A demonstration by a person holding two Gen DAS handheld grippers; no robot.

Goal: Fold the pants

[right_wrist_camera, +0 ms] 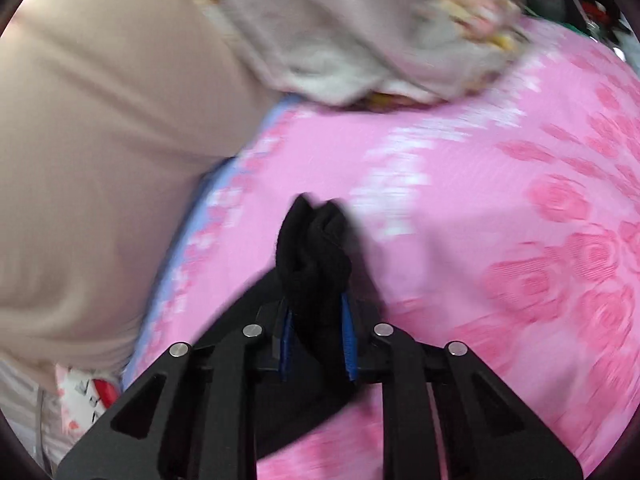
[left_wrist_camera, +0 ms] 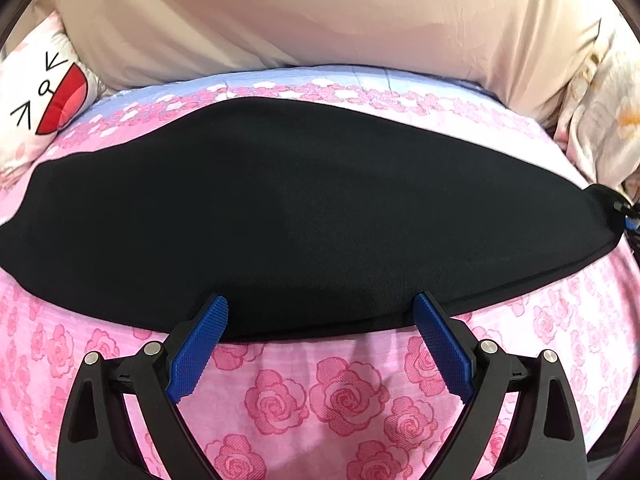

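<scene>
Your right hand-held gripper [right_wrist_camera: 316,320] is clamped on a bunched pants [right_wrist_camera: 312,248] end; left one [left_wrist_camera: 320,312] gapes at the pants' lower edge, frame bottom.

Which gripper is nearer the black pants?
Right. The right gripper is clamped on the black pants; the left gripper hangs open at their near edge.

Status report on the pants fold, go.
Left claw open over pants edge. Right claw shut on bunched pants end. Nothing in the way on the bedsheet.
</scene>
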